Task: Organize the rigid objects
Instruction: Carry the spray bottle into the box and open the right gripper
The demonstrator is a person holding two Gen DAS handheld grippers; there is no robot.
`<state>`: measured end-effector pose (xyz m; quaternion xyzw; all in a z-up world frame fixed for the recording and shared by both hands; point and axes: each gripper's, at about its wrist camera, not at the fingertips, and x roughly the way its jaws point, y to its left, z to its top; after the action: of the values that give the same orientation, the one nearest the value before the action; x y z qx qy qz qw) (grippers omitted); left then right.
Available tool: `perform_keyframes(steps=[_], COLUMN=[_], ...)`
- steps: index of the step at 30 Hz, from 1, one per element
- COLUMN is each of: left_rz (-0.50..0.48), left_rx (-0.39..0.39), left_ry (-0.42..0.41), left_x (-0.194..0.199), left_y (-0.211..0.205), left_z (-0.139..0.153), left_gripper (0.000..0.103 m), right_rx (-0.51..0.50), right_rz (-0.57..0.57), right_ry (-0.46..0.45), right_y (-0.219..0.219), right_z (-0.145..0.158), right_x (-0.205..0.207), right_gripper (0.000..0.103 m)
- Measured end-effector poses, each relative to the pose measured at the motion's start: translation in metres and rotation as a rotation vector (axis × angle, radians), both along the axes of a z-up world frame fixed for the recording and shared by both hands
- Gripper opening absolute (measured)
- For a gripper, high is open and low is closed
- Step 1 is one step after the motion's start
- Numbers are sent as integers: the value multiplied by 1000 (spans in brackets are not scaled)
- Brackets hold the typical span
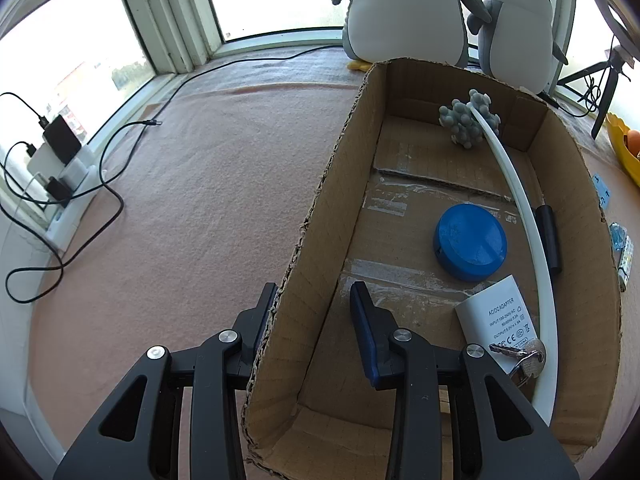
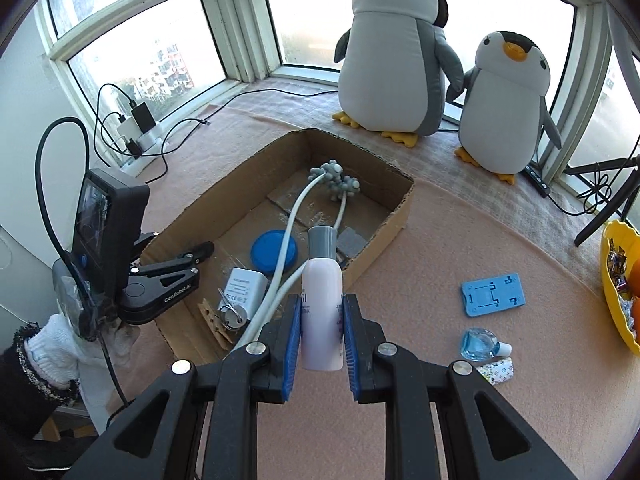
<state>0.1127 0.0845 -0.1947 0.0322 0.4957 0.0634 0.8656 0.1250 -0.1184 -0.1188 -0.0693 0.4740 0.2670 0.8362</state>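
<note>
Your right hand-held gripper [image 2: 321,334] squeezes a smooth pink bottle [image 2: 322,312] with a grey cap between its ridged blue pads, just above the near edge of the cardboard box [image 2: 394,216]. Your left hand-held gripper [image 1: 316,312] pinches the box's rough, torn wall; one finger is inside, one outside. "GenRobot.AI" is printed on its black side. In the box lie a round blue lid [image 1: 470,242], a bent white tube [image 1: 532,236], a bumpy grey toy [image 1: 468,120], keys [image 1: 528,356] and a white plug block [image 1: 496,320] reading "AC/DC ADAPTER". The box sits on a fuzzy pink blanket [image 1: 192,184].
</note>
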Motion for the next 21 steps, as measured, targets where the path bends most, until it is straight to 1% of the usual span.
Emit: perform_keyframes(steps=[4,9,21], left_rz=[-3,-4,-4], left_rx=[-3,-9,-14], left_ry=[-3,-6,-6], left_x=[0,-1,0], left_y=[1,3,3], left_z=[0,-1,-1], left_gripper=[35,35,35], right_rx=[12,32,34], right_rz=[30,38,48], right_ry=[8,23,56], right_y=[23,44,67], right_z=[-2,-8,-22], right_x=[2,5,8], right_gripper=[18,18,18])
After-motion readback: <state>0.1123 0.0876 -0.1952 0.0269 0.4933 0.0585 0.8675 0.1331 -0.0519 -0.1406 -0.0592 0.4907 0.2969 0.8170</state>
